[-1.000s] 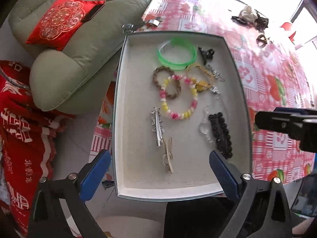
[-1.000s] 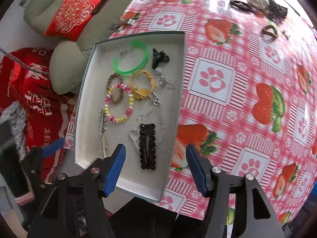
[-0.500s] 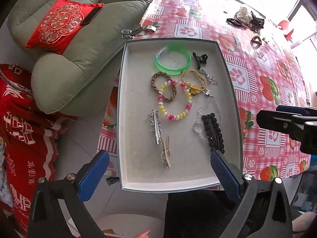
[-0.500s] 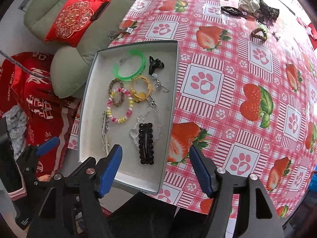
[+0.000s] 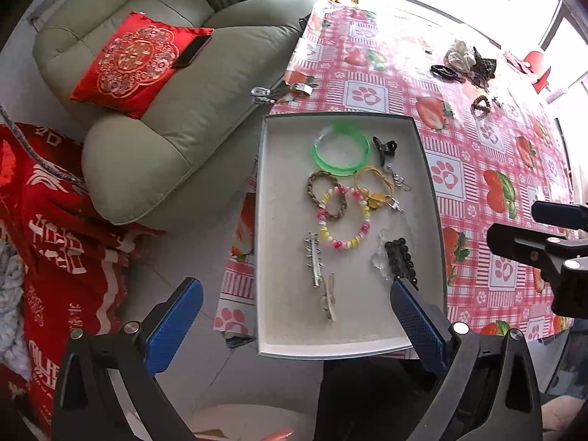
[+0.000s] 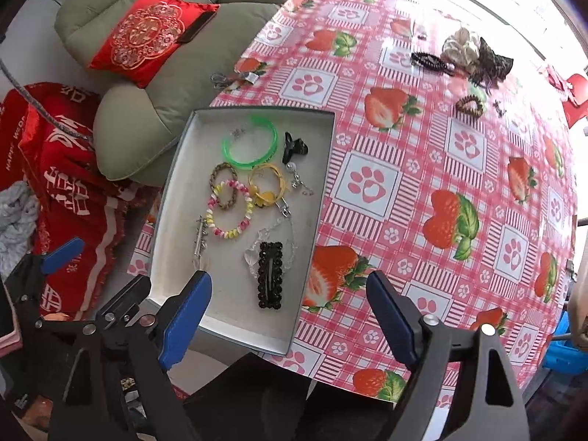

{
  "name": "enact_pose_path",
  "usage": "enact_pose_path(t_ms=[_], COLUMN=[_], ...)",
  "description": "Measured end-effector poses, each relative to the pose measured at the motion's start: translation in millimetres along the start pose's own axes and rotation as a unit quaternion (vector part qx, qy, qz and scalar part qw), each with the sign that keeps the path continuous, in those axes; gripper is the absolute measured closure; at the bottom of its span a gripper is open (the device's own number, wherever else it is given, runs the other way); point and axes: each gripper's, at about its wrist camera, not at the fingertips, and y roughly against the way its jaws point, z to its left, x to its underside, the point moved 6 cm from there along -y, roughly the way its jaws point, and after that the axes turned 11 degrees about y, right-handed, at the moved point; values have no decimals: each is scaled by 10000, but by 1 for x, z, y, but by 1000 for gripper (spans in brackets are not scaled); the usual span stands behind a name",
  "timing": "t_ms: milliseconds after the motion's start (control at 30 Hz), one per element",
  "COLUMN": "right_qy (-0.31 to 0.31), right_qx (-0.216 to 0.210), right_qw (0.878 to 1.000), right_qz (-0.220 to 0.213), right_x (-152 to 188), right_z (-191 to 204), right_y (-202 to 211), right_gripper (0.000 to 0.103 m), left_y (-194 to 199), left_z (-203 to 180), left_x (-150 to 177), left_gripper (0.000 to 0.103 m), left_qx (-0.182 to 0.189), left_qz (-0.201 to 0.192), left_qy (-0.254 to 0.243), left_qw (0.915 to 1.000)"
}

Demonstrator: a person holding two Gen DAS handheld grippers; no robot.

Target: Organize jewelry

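The desk (image 6: 422, 169) wore a glossy pink oilcloth printed with strawberries and paw prints, with a grey-green armchair (image 5: 176, 110) beside its far-left edge. A shallow grey rectangular tray (image 6: 319, 198) lay at the desk's near-left corner, its near end overhanging the edge. Inside lay a translucent green bangle (image 6: 250, 145), a pink-and-yellow beaded bracelet (image 6: 229, 215), a brown braided ring (image 6: 224, 185), a black beaded hair clip (image 6: 270, 275) and a silver spiked clip (image 5: 314, 261). More hair ties (image 6: 466, 55) sat far across the cloth. The left gripper (image 5: 294, 323) and right gripper (image 6: 290, 316) hovered above the tray's near end, jaws spread wide and empty.
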Motion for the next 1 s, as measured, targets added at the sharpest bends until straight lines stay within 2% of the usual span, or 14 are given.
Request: enact_pose_path(t_ms=[600, 1000], right_qy=[183, 197], right_qx=[598, 592], right_qw=[9966, 9974], right_qz=[-530, -372], right_x=[-22, -19], right_z=[8, 15], right_y=[45, 48], right_gripper=[14, 14], left_y=[26, 38], left_z=[4, 7], left_x=[-12, -21], left_gripper=[0, 0], left_qx=[208, 253], left_qz=[-88, -177], left_qy=[90, 89], left_qw=[9997, 9995])
